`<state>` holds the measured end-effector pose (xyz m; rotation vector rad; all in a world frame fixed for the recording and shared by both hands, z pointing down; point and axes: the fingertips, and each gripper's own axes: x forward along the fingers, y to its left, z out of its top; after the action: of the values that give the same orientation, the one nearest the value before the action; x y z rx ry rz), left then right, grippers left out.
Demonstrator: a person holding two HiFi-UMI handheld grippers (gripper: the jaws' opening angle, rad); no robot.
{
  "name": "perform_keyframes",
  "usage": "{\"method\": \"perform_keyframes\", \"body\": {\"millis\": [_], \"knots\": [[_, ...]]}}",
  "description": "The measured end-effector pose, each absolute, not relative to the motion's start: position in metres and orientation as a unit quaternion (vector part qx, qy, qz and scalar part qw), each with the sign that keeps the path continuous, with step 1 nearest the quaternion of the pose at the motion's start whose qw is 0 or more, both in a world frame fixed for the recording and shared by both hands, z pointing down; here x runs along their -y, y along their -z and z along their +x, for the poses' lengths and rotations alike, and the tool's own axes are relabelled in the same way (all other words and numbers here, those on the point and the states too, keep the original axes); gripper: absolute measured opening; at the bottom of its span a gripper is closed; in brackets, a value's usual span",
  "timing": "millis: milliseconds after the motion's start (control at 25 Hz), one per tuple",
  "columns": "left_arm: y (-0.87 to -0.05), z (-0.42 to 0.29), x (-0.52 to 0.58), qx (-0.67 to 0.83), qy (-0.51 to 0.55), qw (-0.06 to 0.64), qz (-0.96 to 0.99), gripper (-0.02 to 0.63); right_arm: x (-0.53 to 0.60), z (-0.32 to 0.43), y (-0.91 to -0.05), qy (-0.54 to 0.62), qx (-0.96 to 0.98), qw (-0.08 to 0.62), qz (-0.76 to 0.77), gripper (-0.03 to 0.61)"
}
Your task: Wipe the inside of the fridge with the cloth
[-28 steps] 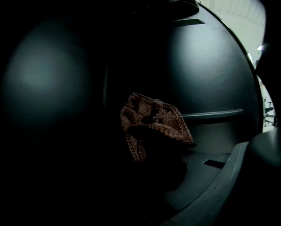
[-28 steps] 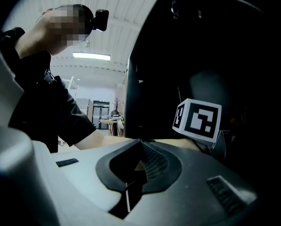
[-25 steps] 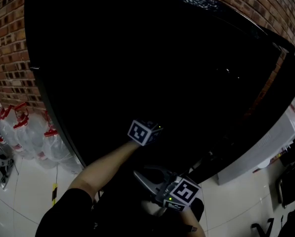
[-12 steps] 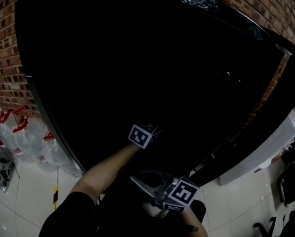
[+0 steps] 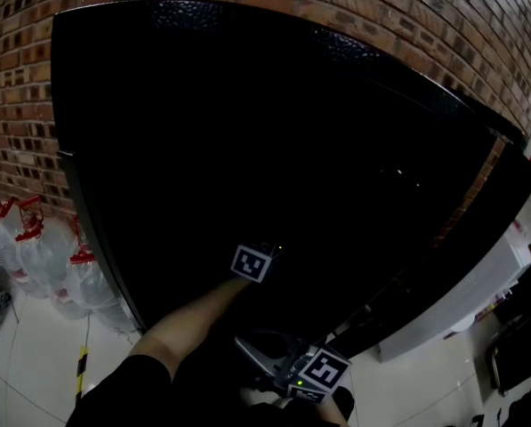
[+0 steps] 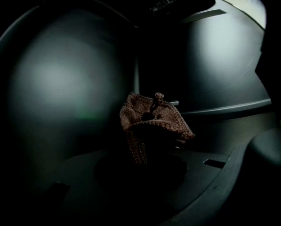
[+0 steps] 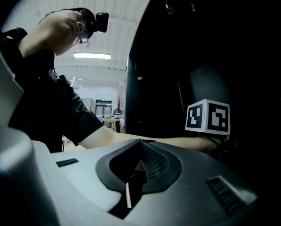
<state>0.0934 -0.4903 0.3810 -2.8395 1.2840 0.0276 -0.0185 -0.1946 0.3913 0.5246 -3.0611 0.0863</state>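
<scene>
The fridge (image 5: 247,132) was the biggest thing in the head view: a tall black box w/ a glossy, gently curved skin, set against a rough red brick wall (image 5: 16,105). Its inside showed in the left gripper view as smooth grey liner walls (image 6: 60,84), prob. moulded plastic, matt w/ a soft sheen. A thin ledge or shelf edge (image 6: 225,109) ran across on the right. The liner looked rigid and slick, so a wipe should glide over it w/o snagging, though the ledge and corners could catch loose fabric.

The cloth (image 6: 152,121) was inside the fridge, just in front of the back wall; whether it touched the wall couldn't be told. It was small, brown and knitted, w/ a ribbed hem and a coarse looped texture, bunched into a crumpled wad. It looked light, limp and easy to squash, w/ nothing fragile about it. A bite deep into the bunch, not on the hem alone, would keep it from slipping out under rubbing pressure, and enough fabric should stick out past the tips to meet the wall.

The left gripper (image 6: 147,149) was pinching the cloth at its lower fold, jaws closed tight on it. The right gripper (image 7: 135,171), hard grey plastic w/ ribbed pads, waited outside w/ its jaws pressed together on nothing.
</scene>
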Motion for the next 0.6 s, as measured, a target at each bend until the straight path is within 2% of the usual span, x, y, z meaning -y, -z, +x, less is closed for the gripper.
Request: {"method": "perform_keyframes", "body": {"millis": [400, 600], "knots": [[-0.385, 0.074, 0.504, -0.407, -0.012, -0.003, -0.913, 0.051, 0.196, -0.014, -0.386, -0.03, 0.983, 0.015, 0.183, 0.005], [-0.375, 0.064, 0.446, -0.321, -0.022, -0.025, -0.946, 0.052, 0.178, -0.022, -0.372, -0.013, 0.989, -0.003, 0.149, 0.005]]}}
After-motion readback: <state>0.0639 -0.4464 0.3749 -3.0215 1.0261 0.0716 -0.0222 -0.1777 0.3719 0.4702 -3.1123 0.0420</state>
